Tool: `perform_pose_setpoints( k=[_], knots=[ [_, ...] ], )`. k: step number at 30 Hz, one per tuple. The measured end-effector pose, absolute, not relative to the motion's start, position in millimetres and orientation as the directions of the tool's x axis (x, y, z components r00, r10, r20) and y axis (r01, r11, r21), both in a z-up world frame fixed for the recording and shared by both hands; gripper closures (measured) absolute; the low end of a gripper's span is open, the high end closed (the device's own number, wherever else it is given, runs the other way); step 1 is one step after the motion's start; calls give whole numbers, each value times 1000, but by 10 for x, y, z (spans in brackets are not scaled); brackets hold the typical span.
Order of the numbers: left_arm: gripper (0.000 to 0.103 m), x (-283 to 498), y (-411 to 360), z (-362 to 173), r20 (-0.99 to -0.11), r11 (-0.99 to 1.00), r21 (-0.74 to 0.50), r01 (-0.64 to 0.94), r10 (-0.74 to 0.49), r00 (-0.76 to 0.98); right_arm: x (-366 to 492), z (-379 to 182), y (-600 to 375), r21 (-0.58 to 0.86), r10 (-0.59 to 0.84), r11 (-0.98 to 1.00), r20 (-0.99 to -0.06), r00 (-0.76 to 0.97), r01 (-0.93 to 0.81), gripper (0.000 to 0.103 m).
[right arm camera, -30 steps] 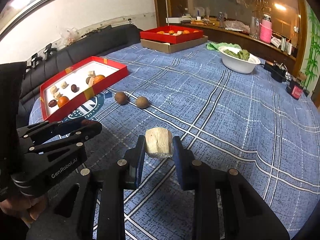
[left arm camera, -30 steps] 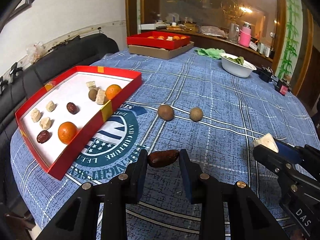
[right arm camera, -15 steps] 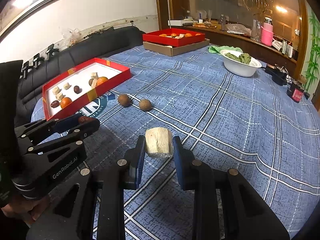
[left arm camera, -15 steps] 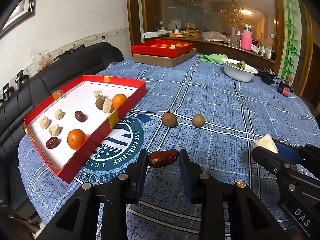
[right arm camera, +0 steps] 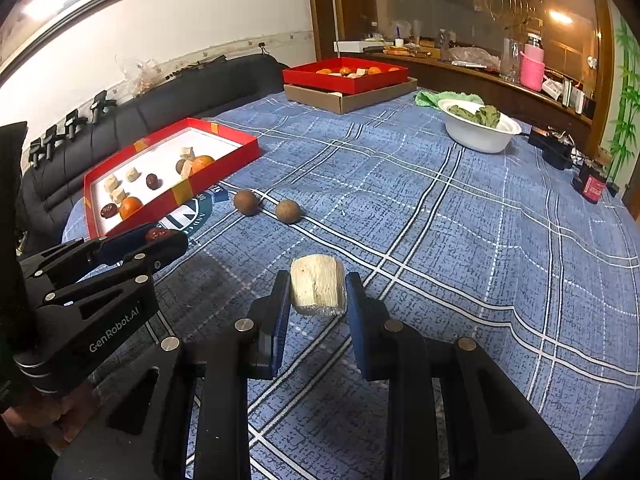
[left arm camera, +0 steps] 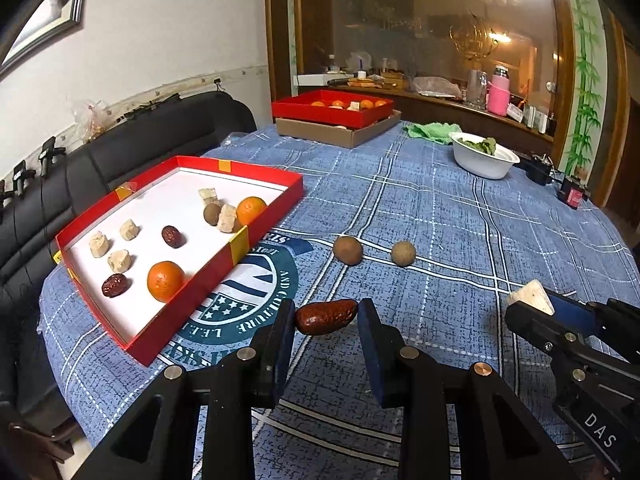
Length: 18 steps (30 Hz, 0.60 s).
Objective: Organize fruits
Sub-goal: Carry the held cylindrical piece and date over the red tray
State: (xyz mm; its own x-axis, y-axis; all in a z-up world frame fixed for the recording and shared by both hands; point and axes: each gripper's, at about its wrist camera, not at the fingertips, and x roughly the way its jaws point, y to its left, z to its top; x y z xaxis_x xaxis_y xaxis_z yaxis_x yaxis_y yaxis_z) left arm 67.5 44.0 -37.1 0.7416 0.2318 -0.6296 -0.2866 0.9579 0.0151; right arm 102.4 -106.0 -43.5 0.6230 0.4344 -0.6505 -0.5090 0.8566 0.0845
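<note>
The left tool (left arm camera: 326,316) is clenched on a dark brown, glossy, wrinkled date (left arm camera: 326,317), held above the blue checked cloth of the bench (left arm camera: 440,208). The right tool (right arm camera: 317,292) grips a pale, rough cream-coloured chunk (right arm camera: 318,290), also held off the cloth; in the left view that chunk shows as a pale wedge at the right tool's tip.

Just beyond the tools, two round brown fruits (left arm camera: 348,251) lie close together on the cloth, apart from each other, in the open stretch between the tools and the far things. To the left sits a shallow red tray (left arm camera: 236,246) with a white floor; its near wall stands between the held date and the tray's contents: two oranges (left arm camera: 165,281), two dark dates, a brown fruit and several pale chunks.

Farther back stand a white bowl (left arm camera: 484,164) with green leaves, a green rag, and a second red tray (left arm camera: 332,114) on a cardboard box, holding oranges.
</note>
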Motion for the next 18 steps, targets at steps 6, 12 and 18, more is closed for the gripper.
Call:
perform_pose_setpoints(
  k=[6, 12, 18],
  knots=[
    [72, 647, 457, -353, -620, 955, 4, -297, 235, 749, 1034, -441, -1066, 81, 426, 862, -651, 628, -501, 77],
    [72, 626, 480, -343, -614, 955, -13, -298, 228, 756, 1048, -447, -1072, 71, 413, 869, -649, 639, -490, 77],
    [72, 613, 596, -359, -626, 950, -54, -307, 208, 752, 1074, -461, -1059, 49, 375, 884, -668, 643, -465, 77]
  ],
)
